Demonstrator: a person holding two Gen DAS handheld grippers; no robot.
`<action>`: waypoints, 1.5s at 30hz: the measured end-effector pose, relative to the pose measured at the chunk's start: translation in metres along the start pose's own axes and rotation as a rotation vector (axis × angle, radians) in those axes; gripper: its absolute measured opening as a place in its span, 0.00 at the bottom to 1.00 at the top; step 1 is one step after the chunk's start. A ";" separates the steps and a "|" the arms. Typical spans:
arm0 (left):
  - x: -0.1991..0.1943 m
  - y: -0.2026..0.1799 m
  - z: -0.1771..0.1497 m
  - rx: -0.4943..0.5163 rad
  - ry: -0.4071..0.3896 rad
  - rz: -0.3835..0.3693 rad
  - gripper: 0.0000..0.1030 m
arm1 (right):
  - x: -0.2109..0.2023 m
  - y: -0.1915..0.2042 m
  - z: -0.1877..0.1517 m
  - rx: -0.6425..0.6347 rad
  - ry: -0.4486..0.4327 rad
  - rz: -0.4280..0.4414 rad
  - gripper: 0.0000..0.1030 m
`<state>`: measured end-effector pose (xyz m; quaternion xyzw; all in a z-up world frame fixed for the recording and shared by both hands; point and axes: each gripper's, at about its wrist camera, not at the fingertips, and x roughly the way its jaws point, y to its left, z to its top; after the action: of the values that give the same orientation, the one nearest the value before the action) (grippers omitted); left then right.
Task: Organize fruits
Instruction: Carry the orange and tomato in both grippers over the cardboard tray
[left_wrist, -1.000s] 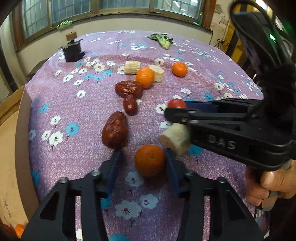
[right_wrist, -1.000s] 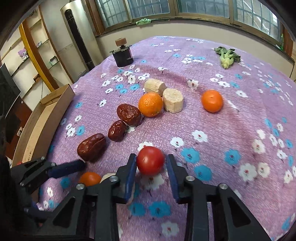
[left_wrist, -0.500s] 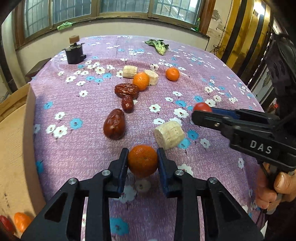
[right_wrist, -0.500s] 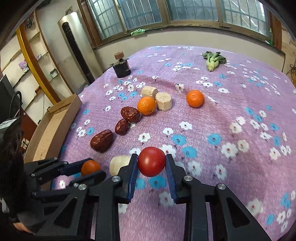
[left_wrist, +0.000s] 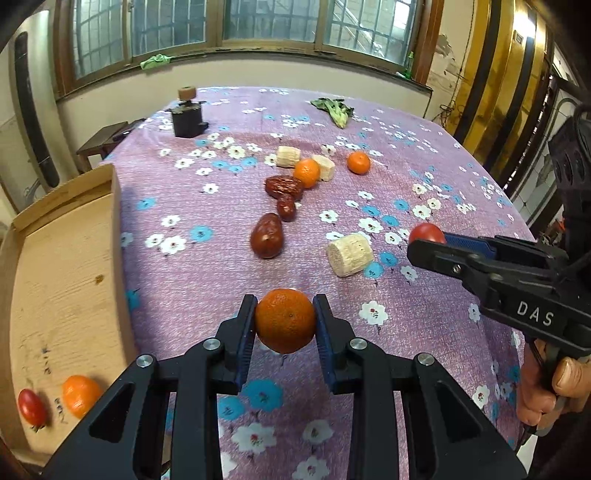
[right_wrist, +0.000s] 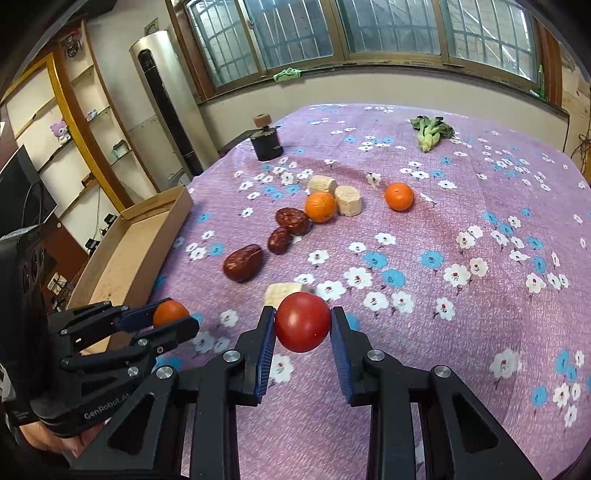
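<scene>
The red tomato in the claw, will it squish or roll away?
The tomato looks smooth and round, so it would probably roll if dropped on the cloth. The right claw pinches only its sides; its thin skin might bruise under hard squeezing.

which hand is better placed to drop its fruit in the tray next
Left. The left gripper, shut on an orange, is right beside the tray. The right gripper, holding the tomato, is farther away.

Left gripper (left_wrist: 285, 320) squeezing an orange (left_wrist: 285, 320) above the flowery cloth (left_wrist: 199, 280), right gripper (left_wrist: 424, 242) nearby pinching a red tomato (left_wrist: 425, 233), wooden tray (left_wrist: 55, 266) alongside.
</scene>
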<state>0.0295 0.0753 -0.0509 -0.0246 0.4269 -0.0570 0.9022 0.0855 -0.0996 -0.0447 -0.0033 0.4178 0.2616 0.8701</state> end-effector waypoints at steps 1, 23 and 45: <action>-0.003 0.002 -0.001 -0.004 -0.005 0.005 0.27 | -0.002 0.003 -0.001 -0.003 -0.002 0.002 0.29; -0.037 0.041 -0.017 -0.076 -0.056 0.069 0.27 | -0.005 0.066 -0.011 -0.111 0.011 0.063 0.29; -0.045 0.101 -0.032 -0.183 -0.060 0.126 0.27 | 0.026 0.129 -0.008 -0.219 0.060 0.139 0.29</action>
<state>-0.0150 0.1810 -0.0459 -0.0818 0.4037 0.0399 0.9104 0.0342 0.0214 -0.0414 -0.0770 0.4116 0.3652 0.8314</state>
